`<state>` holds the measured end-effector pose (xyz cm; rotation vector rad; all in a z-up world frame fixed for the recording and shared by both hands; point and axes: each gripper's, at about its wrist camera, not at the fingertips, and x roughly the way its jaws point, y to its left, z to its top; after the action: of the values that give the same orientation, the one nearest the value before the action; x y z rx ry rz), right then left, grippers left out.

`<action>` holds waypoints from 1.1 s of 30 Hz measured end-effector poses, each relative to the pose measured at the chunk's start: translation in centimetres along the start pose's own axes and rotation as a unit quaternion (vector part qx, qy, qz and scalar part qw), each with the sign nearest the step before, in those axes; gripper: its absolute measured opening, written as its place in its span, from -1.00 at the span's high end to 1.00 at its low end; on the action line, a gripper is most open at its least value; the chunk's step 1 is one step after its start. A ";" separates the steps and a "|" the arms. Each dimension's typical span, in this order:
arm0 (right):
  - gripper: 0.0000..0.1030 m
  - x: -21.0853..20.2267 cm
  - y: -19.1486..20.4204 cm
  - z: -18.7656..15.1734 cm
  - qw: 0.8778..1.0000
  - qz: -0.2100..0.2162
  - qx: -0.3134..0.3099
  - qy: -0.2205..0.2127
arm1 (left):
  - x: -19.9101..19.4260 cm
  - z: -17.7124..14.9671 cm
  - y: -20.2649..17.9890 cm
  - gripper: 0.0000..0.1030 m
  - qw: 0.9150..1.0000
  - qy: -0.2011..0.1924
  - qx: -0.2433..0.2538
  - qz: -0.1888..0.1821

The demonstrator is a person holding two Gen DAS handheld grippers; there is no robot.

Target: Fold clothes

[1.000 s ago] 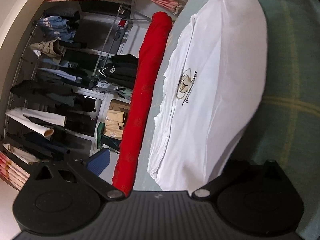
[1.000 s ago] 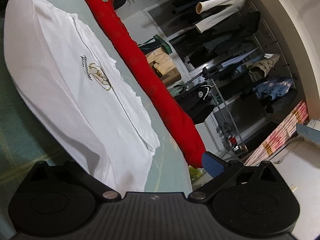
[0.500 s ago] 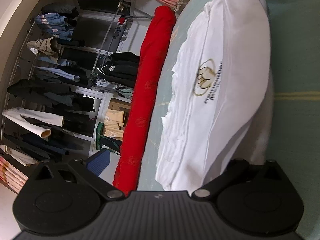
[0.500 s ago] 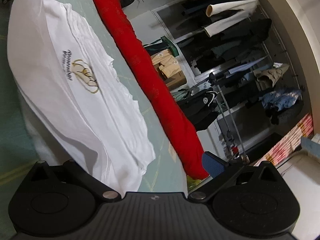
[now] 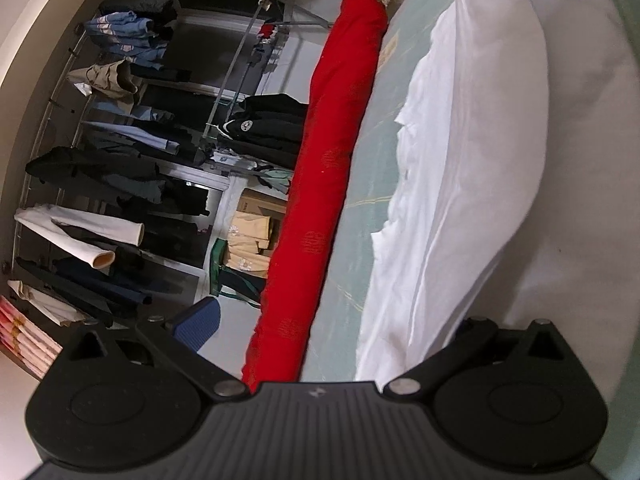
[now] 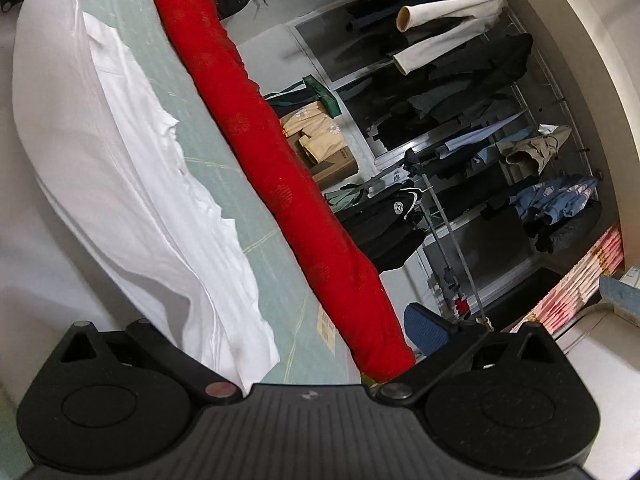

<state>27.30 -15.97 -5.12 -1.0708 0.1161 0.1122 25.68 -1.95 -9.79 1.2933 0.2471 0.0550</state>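
White shirt [image 5: 472, 184] lies on green bed [image 6: 280, 280] beside red roll [image 5: 324, 184].

Both gripper fingertips are out of view; white shirt [image 5: 472, 184] edges blurred.

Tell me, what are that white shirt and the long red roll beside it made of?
The white shirt looks like thin, matte knit fabric, probably cotton: it creases softly and its edges ripple. The red roll looks like heavier woven cloth with a faint repeated pattern, slightly dull; I can't tell the fibre.
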 end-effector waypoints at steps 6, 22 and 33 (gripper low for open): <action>-1.00 3.6 -0.3 0.6 1.000 -0.003 -0.004 -0.001 | 3.2 0.3 0.5 -0.99 1.000 -0.002 0.007 0.007; -1.00 11.9 -0.1 1.4 1.000 0.023 0.010 0.015 | 11.0 -0.2 0.4 -0.99 0.999 0.014 -0.020 -0.027; -1.00 11.8 -1.2 -0.5 0.988 0.129 0.059 0.053 | 9.7 -2.0 1.8 -0.99 0.995 0.027 -0.047 -0.082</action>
<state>39.16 -16.57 -6.04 -0.9401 0.3548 0.2787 34.82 2.19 -10.03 1.1746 0.3924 -0.0372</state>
